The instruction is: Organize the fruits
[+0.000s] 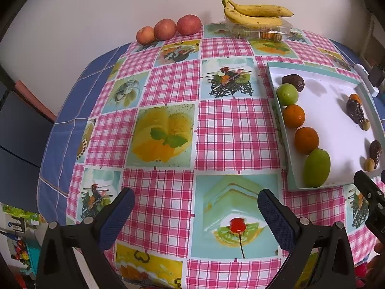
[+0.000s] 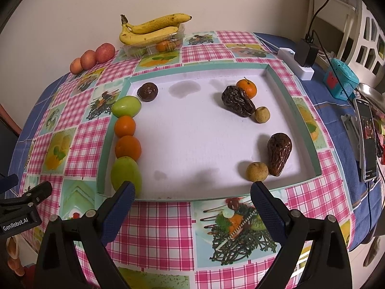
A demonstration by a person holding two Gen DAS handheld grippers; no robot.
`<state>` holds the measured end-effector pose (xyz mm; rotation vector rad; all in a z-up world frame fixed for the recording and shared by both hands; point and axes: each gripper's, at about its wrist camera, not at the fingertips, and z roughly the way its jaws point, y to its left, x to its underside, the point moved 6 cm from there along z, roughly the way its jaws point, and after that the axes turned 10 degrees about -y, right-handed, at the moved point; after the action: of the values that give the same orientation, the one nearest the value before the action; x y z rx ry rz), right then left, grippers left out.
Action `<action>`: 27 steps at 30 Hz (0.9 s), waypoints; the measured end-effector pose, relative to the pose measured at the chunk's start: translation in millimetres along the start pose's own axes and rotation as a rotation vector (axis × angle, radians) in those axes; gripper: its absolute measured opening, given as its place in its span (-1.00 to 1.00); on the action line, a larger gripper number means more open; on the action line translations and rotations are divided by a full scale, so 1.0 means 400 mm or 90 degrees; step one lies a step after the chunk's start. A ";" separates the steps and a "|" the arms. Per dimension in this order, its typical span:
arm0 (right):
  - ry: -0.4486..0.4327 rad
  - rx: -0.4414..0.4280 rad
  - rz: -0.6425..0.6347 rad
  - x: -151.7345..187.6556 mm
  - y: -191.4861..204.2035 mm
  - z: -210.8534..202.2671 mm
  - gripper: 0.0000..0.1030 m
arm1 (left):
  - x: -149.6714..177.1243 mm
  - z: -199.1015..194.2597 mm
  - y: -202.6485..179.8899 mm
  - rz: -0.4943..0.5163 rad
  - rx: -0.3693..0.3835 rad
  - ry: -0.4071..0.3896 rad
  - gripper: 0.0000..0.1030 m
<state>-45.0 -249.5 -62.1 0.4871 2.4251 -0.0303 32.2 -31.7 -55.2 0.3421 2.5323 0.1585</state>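
A white tray (image 2: 192,139) with a teal rim holds fruit. Along its left wall runs a row: a dark round fruit (image 2: 147,91), a green fruit (image 2: 126,106), two oranges (image 2: 125,126) (image 2: 128,147) and a second green fruit (image 2: 125,173). At the right lie a small orange (image 2: 247,88), two dark wrinkled fruits (image 2: 238,101) (image 2: 279,153) and two small tan fruits (image 2: 262,114) (image 2: 256,171). My right gripper (image 2: 191,196) is open and empty at the tray's near edge. My left gripper (image 1: 196,204) is open and empty over the tablecloth, left of the tray (image 1: 336,110).
Three apples (image 1: 168,30) sit at the table's back edge by the wall. Bananas (image 1: 255,12) lie on a clear plastic box (image 1: 262,31). A phone (image 2: 367,139), a charger block (image 2: 305,53) and a teal toy (image 2: 340,79) are at the right.
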 end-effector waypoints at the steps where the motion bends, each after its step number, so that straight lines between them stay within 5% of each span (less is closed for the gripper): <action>1: 0.000 0.000 0.000 0.000 0.000 0.000 0.88 | 0.001 0.000 0.001 -0.003 0.001 0.000 1.00; 27: 0.009 0.001 -0.002 0.009 0.009 0.007 0.88 | 0.005 0.007 0.025 -0.057 0.022 0.005 1.00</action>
<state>-44.6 -245.2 -66.3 0.4852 2.4396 -0.0307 34.2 -21.3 -56.9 0.2410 2.5544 0.0825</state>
